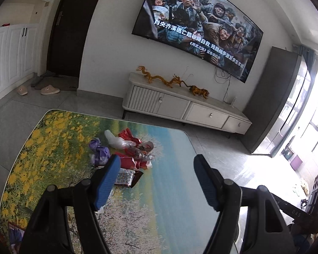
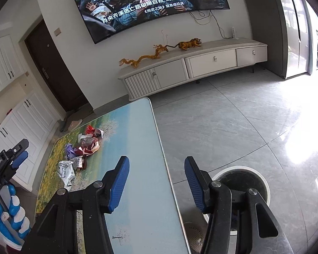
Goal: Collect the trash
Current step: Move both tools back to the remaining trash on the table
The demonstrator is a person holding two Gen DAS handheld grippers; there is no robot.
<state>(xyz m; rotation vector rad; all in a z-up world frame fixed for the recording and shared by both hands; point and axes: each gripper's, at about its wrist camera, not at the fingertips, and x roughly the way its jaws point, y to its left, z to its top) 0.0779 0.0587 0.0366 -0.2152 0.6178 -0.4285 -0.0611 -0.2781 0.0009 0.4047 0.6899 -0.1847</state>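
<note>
crumpled wrappers (image 1: 125,154) heaped on table, bin (image 2: 243,182) beside

Wrappers (image 1: 125,154) lie heaped on the table (image 1: 169,201); the bin (image 2: 243,182) stands on the floor just right of it, the cabinet (image 2: 190,67) beyond

A gripper finger (image 1: 108,182) covers part of the wrapper pile (image 1: 125,150) and a printed packet (image 1: 125,176). Wrapper labels are too small to read. The right gripper (image 2: 156,182) hides the near side of the bin (image 2: 243,182). The frame edge cuts off the gloved hand (image 2: 8,218).
</note>
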